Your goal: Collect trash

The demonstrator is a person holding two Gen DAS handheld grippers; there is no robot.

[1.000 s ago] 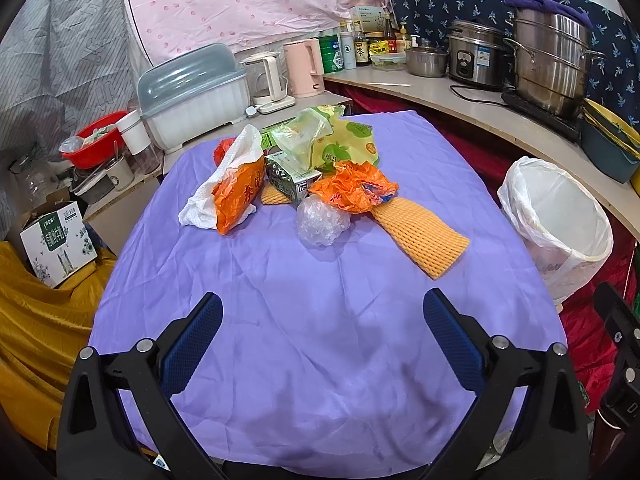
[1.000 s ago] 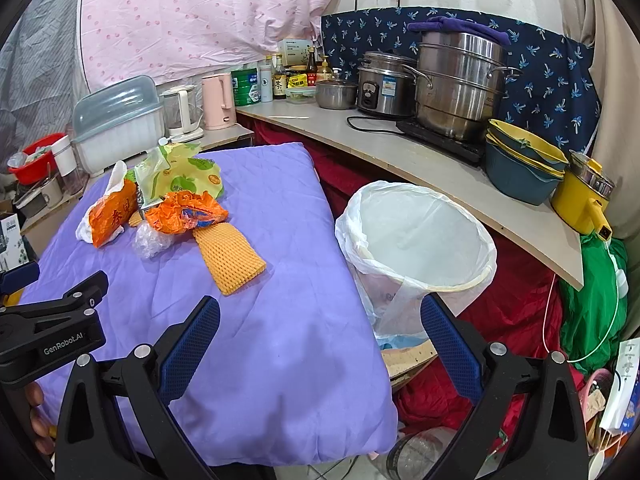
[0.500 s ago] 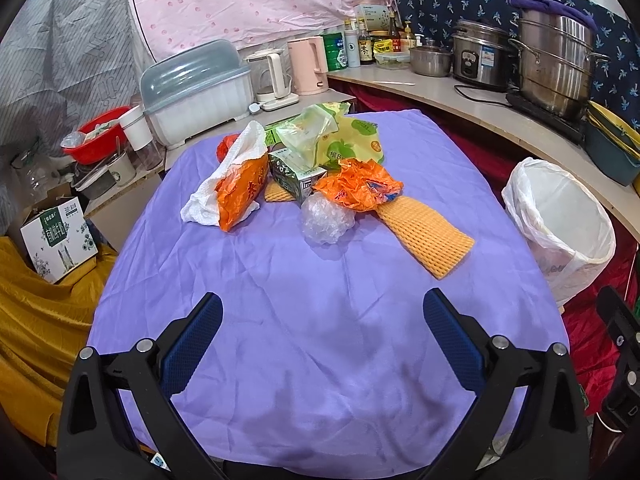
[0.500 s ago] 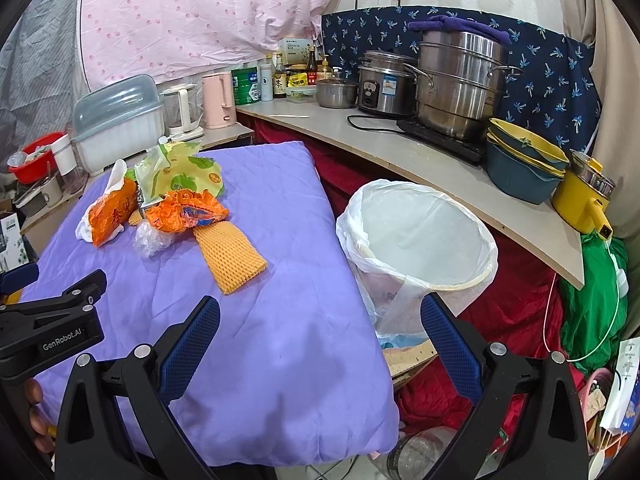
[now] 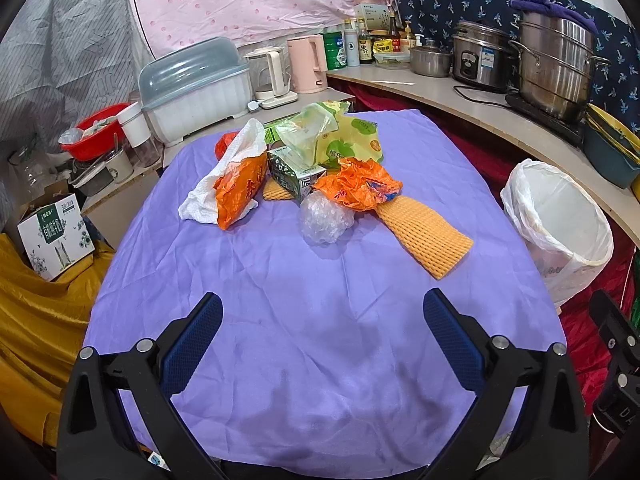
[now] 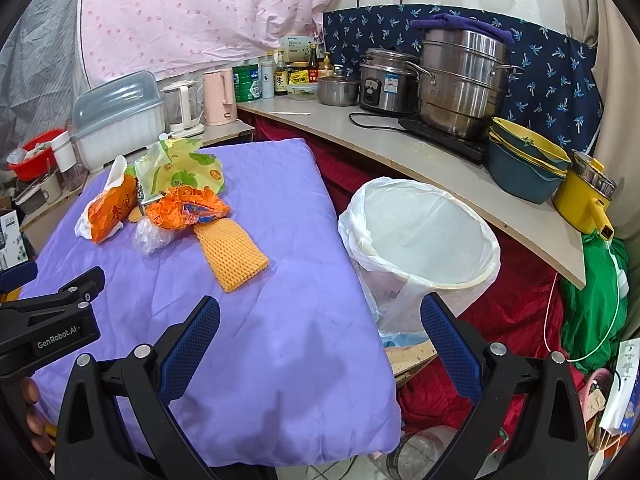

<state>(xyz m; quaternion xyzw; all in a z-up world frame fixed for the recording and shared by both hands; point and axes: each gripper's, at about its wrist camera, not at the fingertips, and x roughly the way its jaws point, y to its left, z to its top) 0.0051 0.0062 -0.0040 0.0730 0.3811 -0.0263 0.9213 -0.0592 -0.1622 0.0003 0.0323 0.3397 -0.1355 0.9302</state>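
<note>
Both the left hand-held gripper [image 5: 323, 320] and right hand-held gripper [image 6: 320, 322] hover wide apart, holding nothing, with the trash pile [image 5: 316, 172] ahead on the purple tabletop [image 5: 304, 320].

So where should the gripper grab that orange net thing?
Probably the near free end of the orange foam net, coming from the front. It lies flat, its far end tucked under the crumpled orange wrapper, so the open right gripper can pinch that loose edge.

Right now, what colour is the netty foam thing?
Yellow-orange foam net, clearest in the left wrist view.
</note>
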